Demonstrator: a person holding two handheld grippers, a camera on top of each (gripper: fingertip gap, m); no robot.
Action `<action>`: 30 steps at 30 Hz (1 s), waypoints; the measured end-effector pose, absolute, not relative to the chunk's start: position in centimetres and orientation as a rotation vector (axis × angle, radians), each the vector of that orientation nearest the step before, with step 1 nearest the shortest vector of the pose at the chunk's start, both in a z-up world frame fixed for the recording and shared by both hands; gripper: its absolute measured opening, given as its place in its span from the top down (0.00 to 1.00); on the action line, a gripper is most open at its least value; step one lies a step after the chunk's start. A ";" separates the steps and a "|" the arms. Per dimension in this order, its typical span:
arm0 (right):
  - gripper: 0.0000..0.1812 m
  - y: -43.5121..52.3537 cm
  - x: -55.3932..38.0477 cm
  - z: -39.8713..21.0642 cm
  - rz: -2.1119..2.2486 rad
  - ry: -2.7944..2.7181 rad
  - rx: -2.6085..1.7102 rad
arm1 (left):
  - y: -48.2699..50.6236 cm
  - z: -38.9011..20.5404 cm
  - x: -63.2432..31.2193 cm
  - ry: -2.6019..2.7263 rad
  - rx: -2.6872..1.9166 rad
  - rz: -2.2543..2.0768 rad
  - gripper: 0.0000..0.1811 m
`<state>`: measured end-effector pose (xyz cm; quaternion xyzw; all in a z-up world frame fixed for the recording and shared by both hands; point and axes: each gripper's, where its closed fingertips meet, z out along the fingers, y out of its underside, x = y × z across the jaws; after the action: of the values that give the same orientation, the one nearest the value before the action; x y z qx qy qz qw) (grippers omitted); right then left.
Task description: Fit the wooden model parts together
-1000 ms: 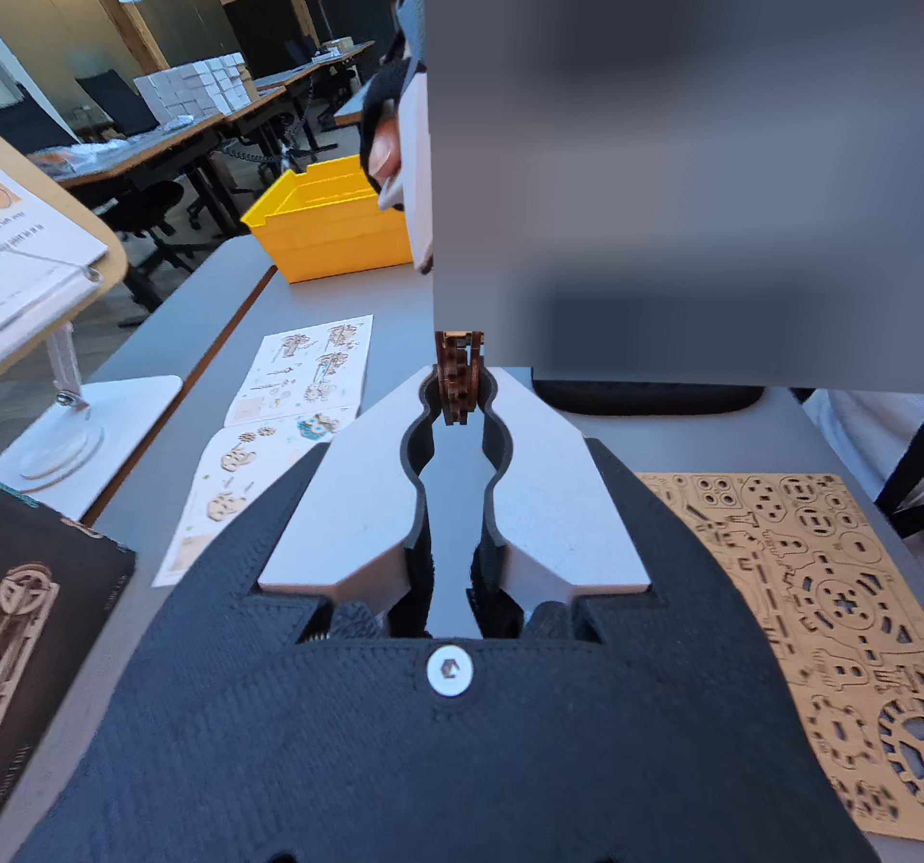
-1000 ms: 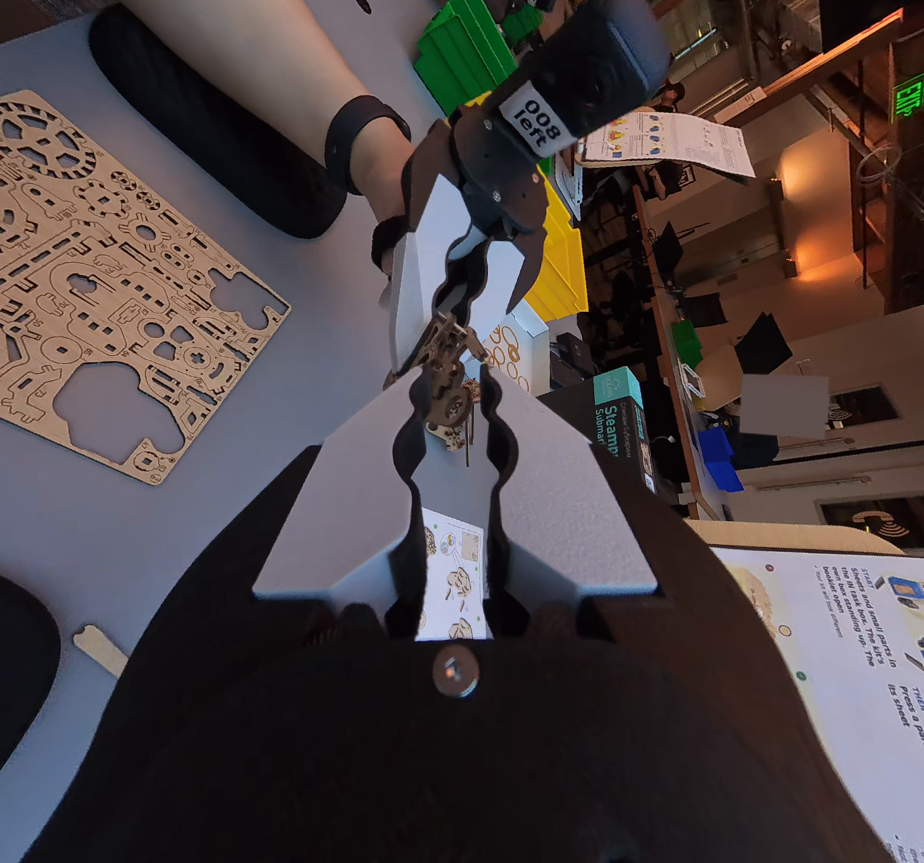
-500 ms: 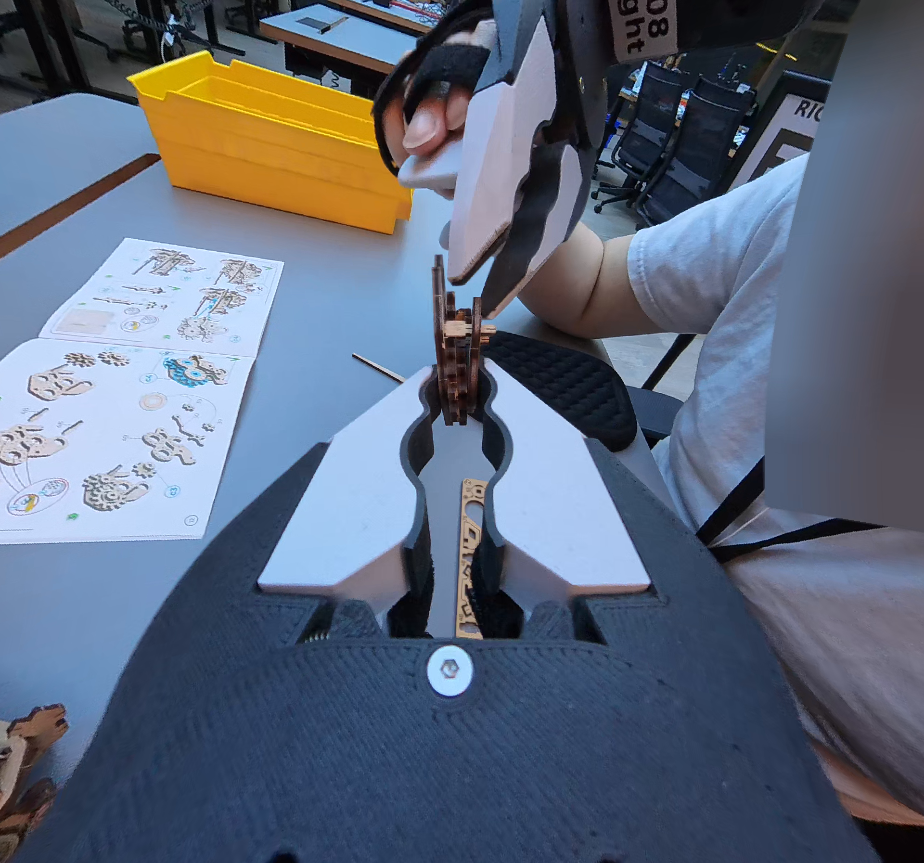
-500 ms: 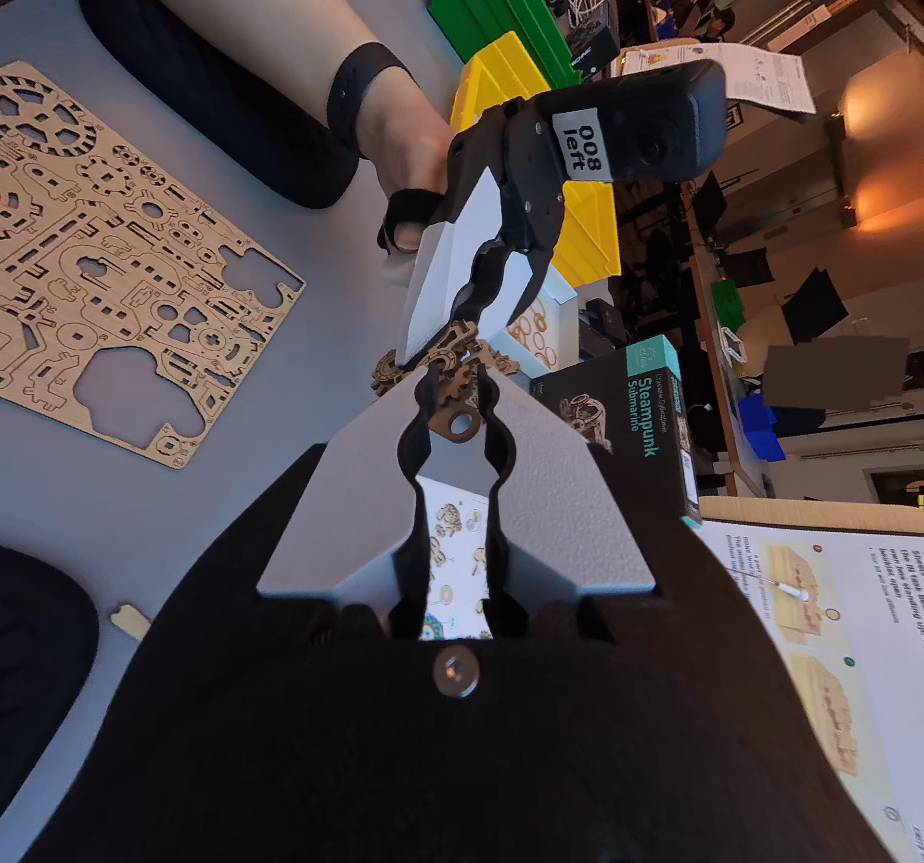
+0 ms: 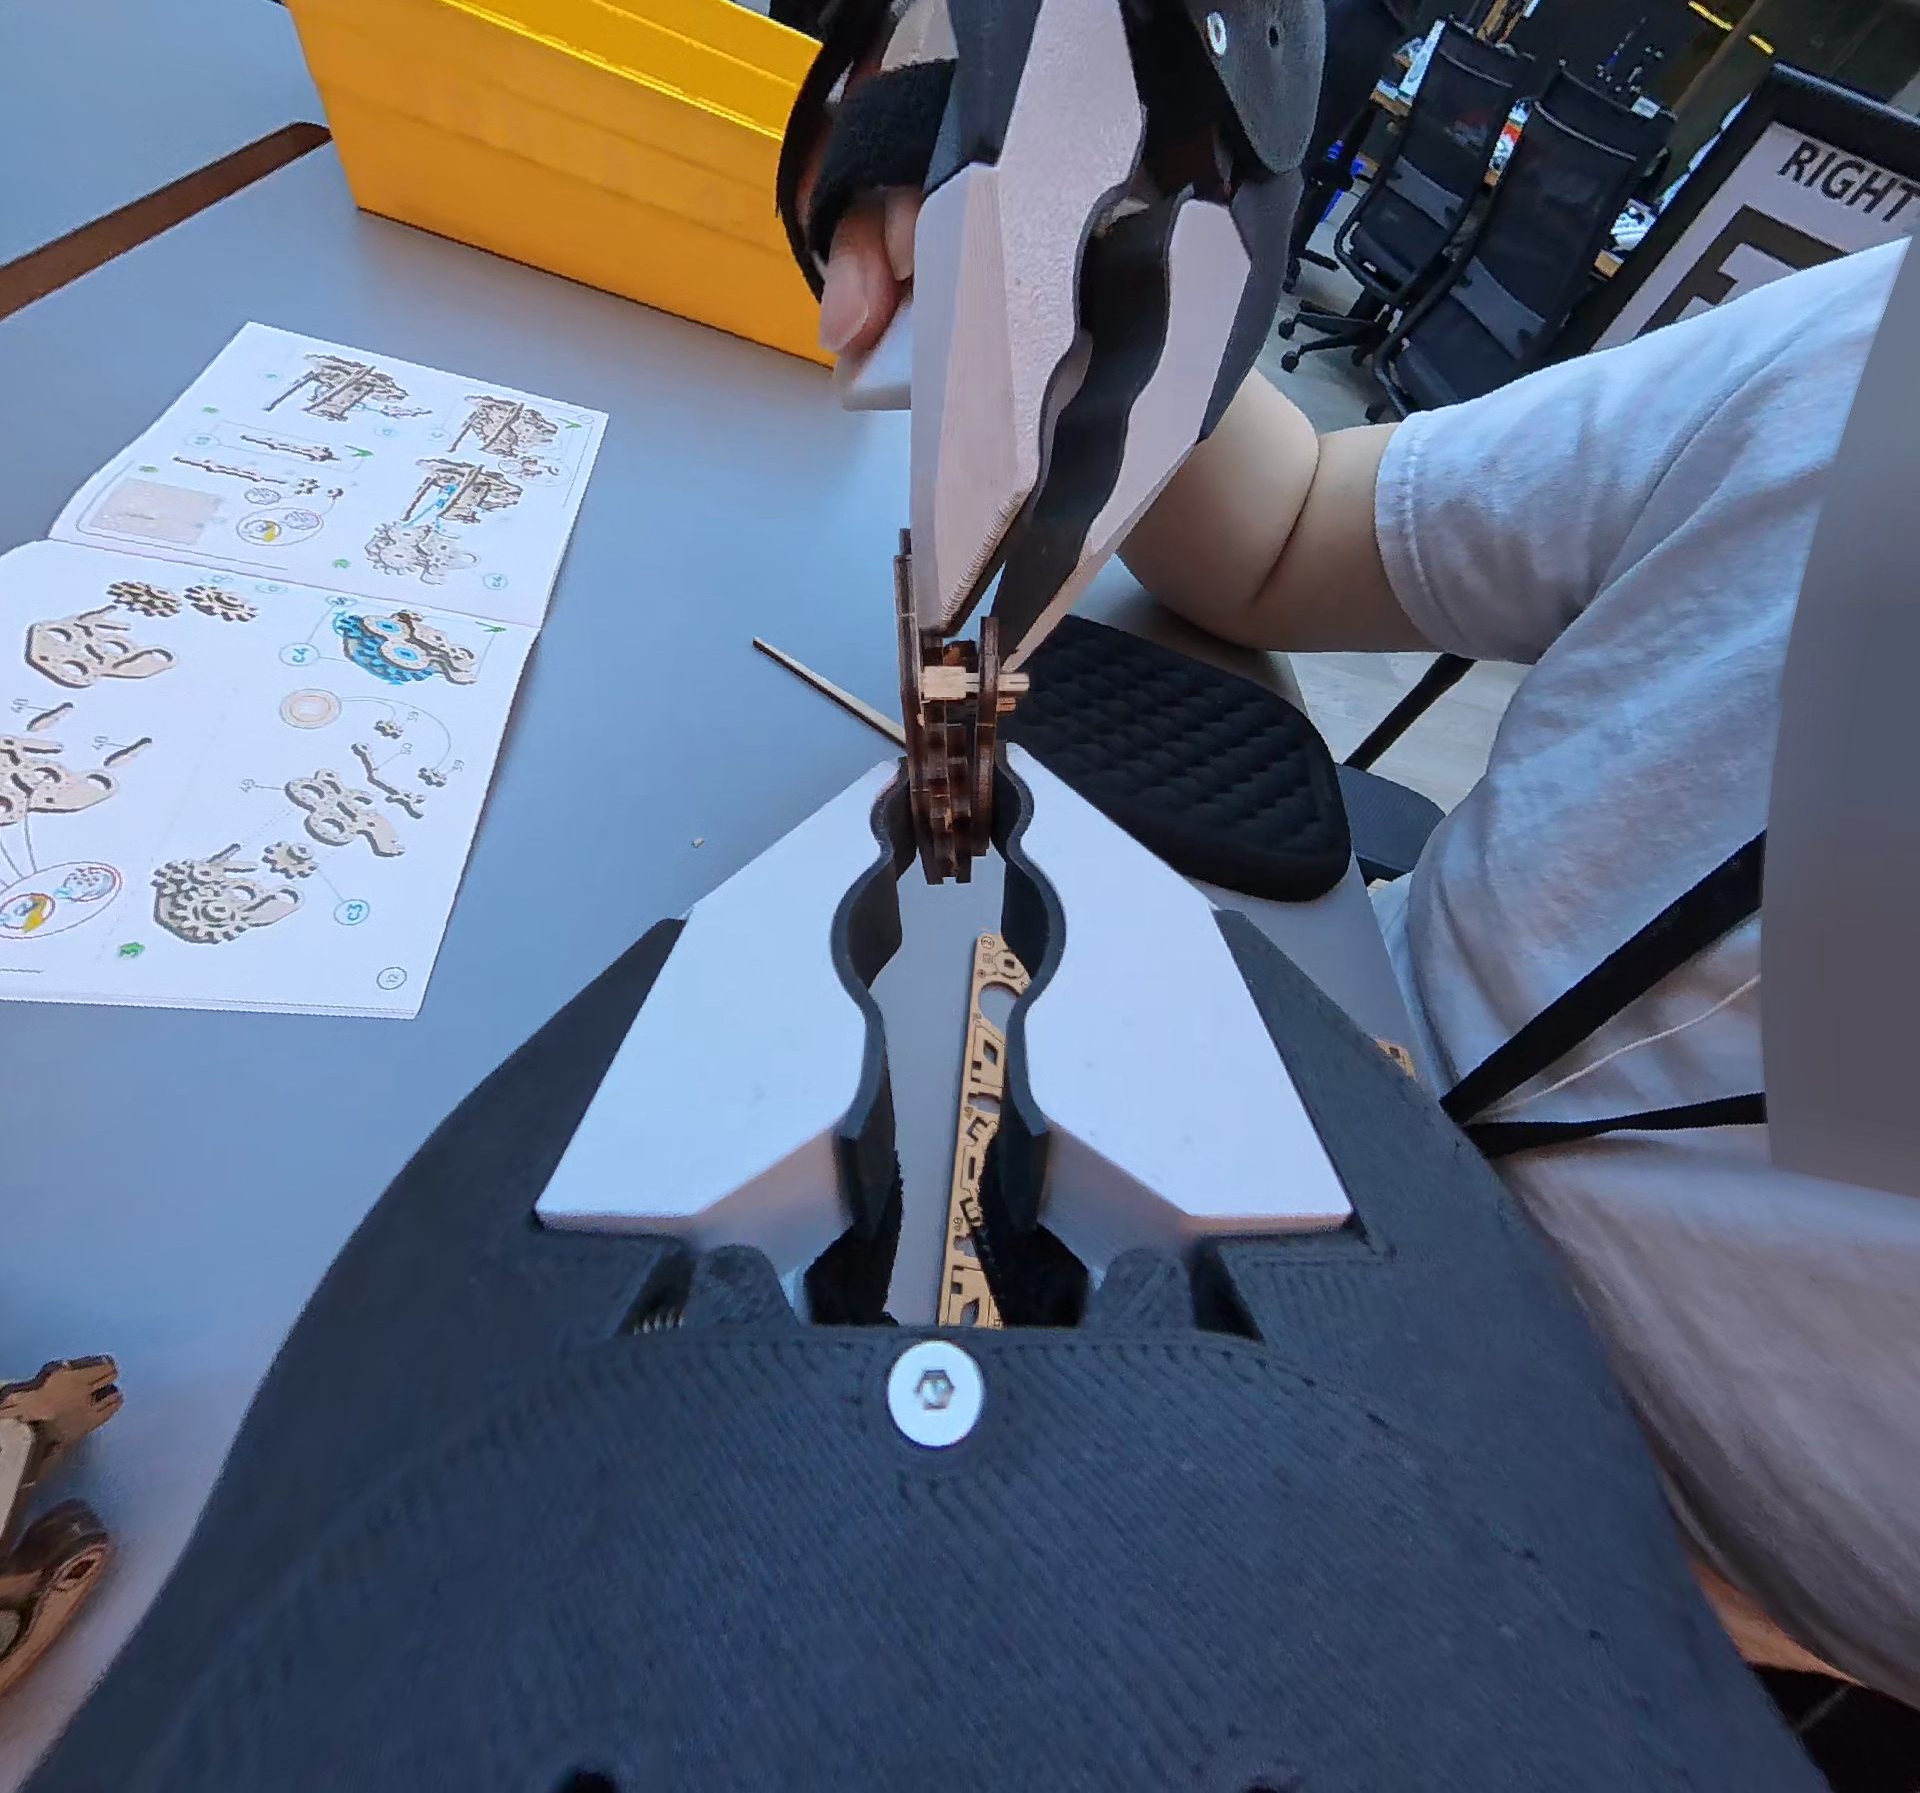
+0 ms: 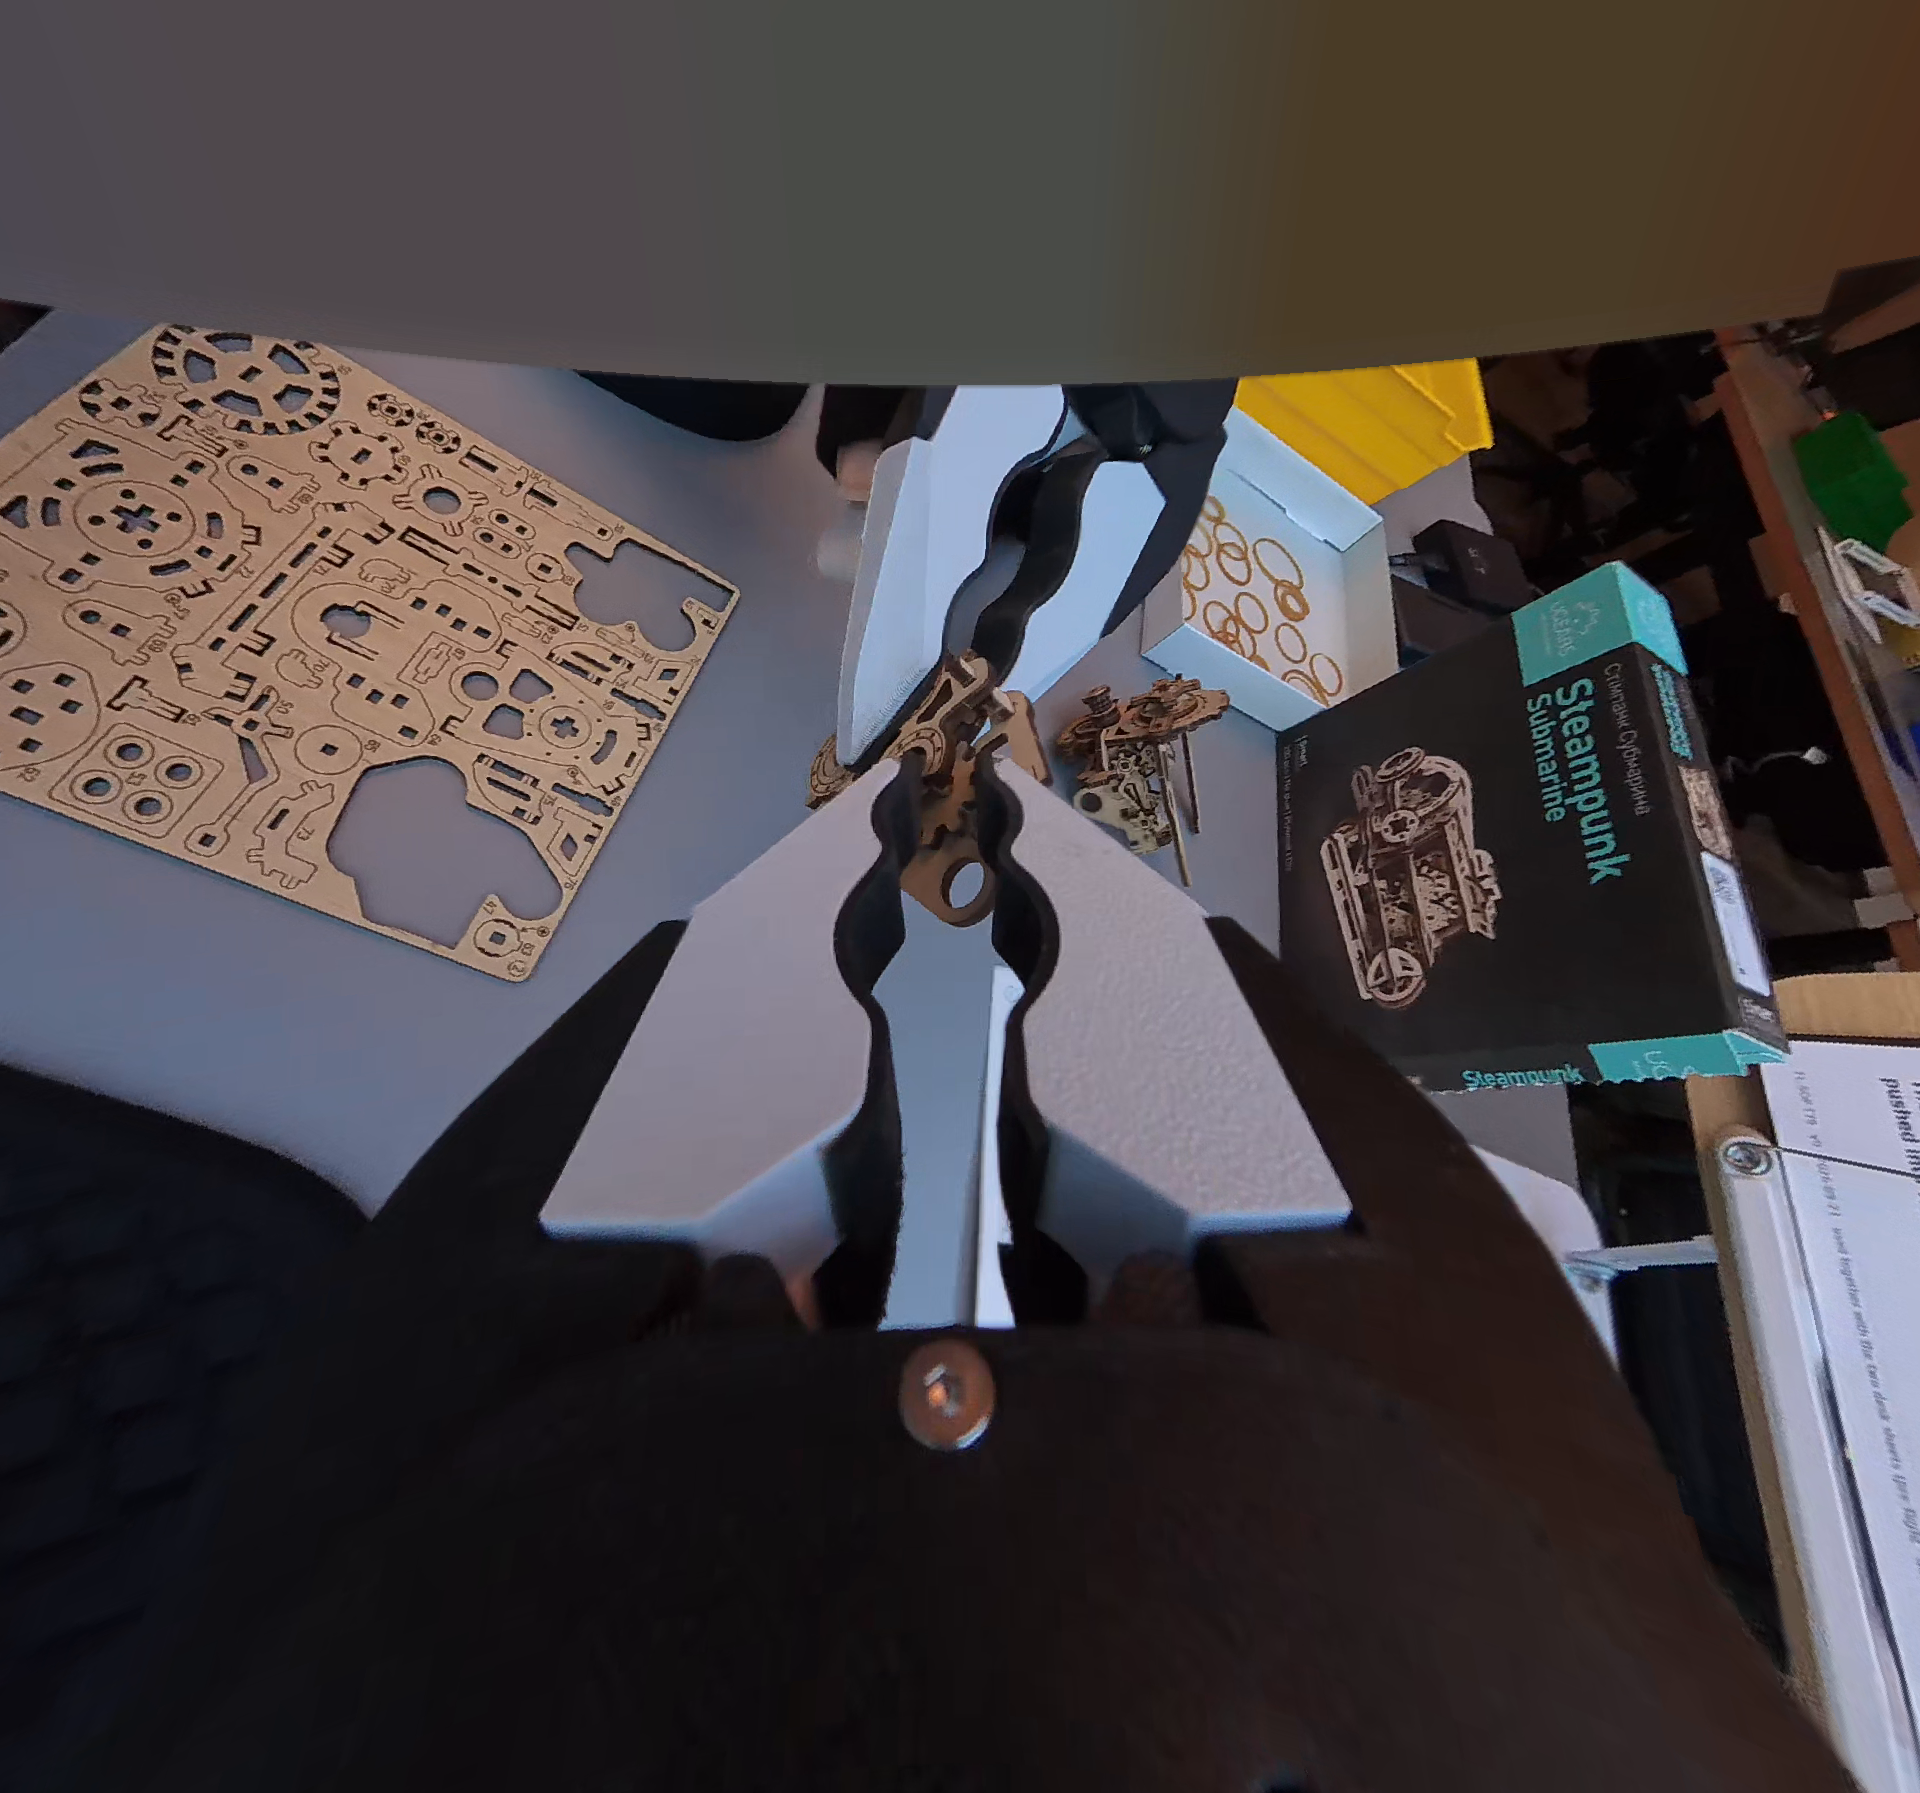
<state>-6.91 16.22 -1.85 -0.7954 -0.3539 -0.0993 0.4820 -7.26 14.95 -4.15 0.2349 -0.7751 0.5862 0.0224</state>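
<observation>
My left gripper [image 5: 945,798] is shut on a small dark wooden gear assembly [image 5: 940,756] and holds it upright above the grey table [image 5: 644,517]. My right gripper [image 5: 977,626] comes down from above, its tips closed on the assembly's top. In the right wrist view my right gripper [image 6: 940,793] is shut on a wooden part with a round hole [image 6: 956,876]. The left gripper [image 6: 930,704] meets it tip to tip there. The two pieces touch; the joint is hidden by the fingertips.
A cut-out wooden parts sheet [image 6: 312,600] lies on the left. A second small wooden assembly [image 6: 1132,756], an open box of rubber bands [image 6: 1257,590] and the dark kit box [image 6: 1507,860] lie on the right. A yellow bin [image 5: 540,102], instruction booklet [image 5: 260,652], thin stick [image 5: 821,689] and black pad [image 5: 1174,756] are nearby. My left and right fingertips are right by each other.
The right gripper has come in closer and steeper, down onto the top of the assembly in my left gripper. Both views have tilted more towards the table. Both grips are unchanged.
</observation>
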 end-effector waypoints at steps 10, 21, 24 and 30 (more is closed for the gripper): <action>0.94 16.5 -6.2 -1.6 -0.218 -0.794 -1.940 | 15.2 -3.9 -6.6 -2.462 0.753 1.862 0.94; 0.91 16.8 -6.3 -0.6 -0.275 -0.817 -1.852 | 15.7 -3.2 -6.1 -2.483 0.776 1.929 0.94; 0.84 16.7 -6.0 0.7 -0.257 -0.745 -1.824 | 15.7 -3.3 -5.9 -2.518 0.772 1.931 0.94; 0.90 16.6 -6.6 -0.5 -0.047 -0.700 -1.884 | 15.2 -2.9 -6.3 -2.619 0.681 1.970 0.94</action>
<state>-6.55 16.59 -0.55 -0.7911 -0.2941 -0.0199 0.5361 -6.26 15.25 -2.91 0.2025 -0.7782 0.5855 -0.1027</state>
